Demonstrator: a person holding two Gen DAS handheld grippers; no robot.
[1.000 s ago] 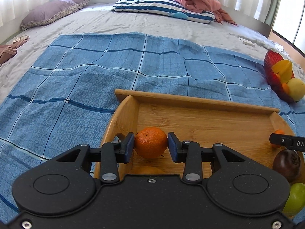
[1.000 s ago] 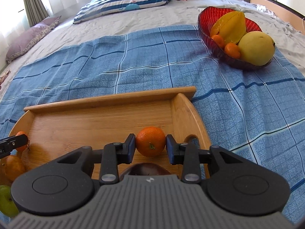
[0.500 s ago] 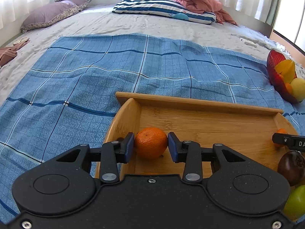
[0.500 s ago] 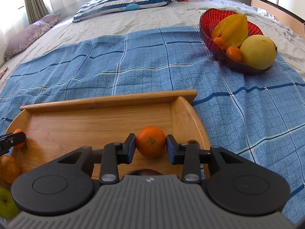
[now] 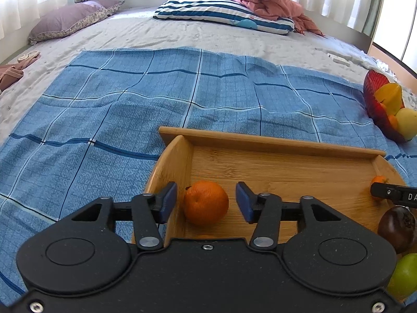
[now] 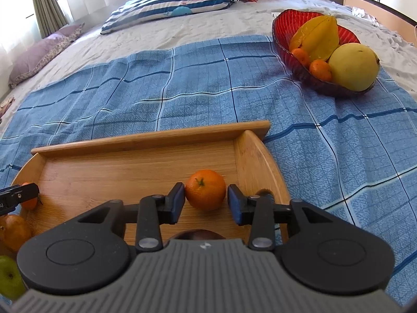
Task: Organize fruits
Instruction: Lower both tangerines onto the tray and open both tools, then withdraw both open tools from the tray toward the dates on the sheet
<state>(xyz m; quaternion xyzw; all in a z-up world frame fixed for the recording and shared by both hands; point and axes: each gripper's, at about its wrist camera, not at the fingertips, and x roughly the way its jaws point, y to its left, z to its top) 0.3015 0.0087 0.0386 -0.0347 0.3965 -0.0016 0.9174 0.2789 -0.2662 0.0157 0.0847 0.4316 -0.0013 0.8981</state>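
Mandarin low centre: light, round, soft-skinned; best pinched across its middle. Left gripper spread, right gripper barely parted.

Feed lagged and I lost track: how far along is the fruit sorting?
Done: starfruit and two mandarins in the red bowl. In hand: left gripper open around an orange on the wooden tray; right gripper brackets a second orange, grip unclear. Left, probably: both oranges, dark fruit, green apple.
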